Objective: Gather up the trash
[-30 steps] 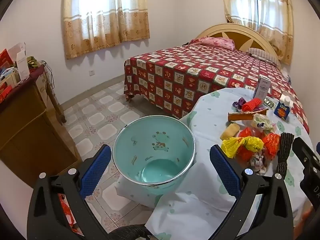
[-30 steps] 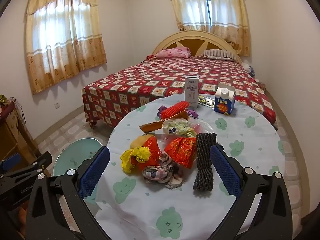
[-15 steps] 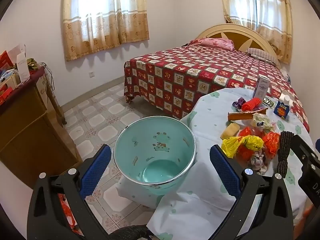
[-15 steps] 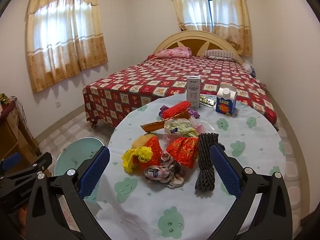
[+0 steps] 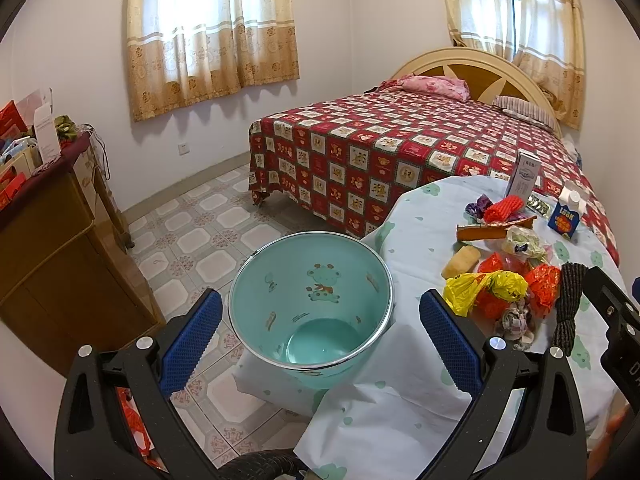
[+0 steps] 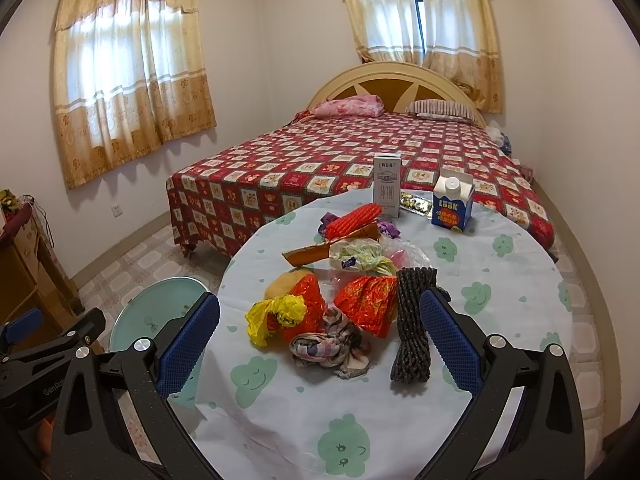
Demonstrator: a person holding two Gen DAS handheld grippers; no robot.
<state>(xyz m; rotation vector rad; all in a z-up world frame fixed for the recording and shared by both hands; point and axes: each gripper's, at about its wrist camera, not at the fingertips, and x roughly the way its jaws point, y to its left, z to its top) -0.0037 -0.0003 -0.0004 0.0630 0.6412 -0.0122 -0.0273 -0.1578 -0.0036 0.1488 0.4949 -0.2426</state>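
Blue carton (image 6: 453, 205) at the far side of the round table (image 6: 500, 320) reads "LOOK" across its front, upright, white cap on top. Beside it a tall white box (image 6: 386, 190) stands upright too, its print too small to read. Between them lies a strip of gold foil (image 6: 416, 203).

The trash is heaped mid-table: a yellow plastic bag (image 6: 276, 316), red foil wrappers (image 6: 370, 304), a crumpled rag (image 6: 330, 344), and a black foam net sleeve (image 6: 412, 324) whose long axis runs from the near edge toward the bed. An orange net sleeve (image 6: 354, 216) lies slanted farther back.

Right gripper (image 6: 319, 338) hangs above the near edge, fingers spread wide, empty. Left gripper (image 5: 320, 334) likewise wide and empty, framing the teal bin (image 5: 312, 304), which stands on the floor mouth up, a cartoon animal printed on it, its near side tucked behind the tablecloth (image 5: 400, 392). In the right view the bin is half hidden behind a blue finger pad. On the left gripper's body only "GenRo" shows, the rest cut off.
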